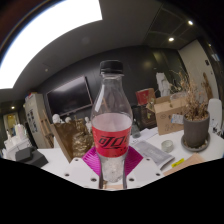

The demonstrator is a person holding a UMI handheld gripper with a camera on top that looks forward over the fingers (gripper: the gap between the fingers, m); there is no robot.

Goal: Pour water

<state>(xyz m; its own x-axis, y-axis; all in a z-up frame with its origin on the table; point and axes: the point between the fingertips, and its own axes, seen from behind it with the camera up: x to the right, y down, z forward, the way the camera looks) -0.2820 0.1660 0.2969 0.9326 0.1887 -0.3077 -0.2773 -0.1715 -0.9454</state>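
- At the far left, a white box-like object (18, 146) sits on the white table (205, 158), well apart from everything else; what it is cannot be made out.
- Next along, a tan woven basket (72, 135) stands just beside the bottle's left flank and behind it.
- In the middle, a clear plastic bottle with a black screw cap and a red label (112, 125) stands upright, its base low between the fingers of the gripper (111, 170). A magenta pad (95, 160) shows beside the bottle's lower part.
- Whether the fingers actually press on the bottle or merely flank it cannot be told.
- The bottle looks light and thin-walled, so a hard squeeze may dent it; smooth plastic may slip. The labelled midsection seems the best place to hold, leaving the neck free for tipping. The cap appears on, so no pouring can start yet.
- To the right, a brown paper bag (170, 110), then a dark pot with a dry plant (196, 126).
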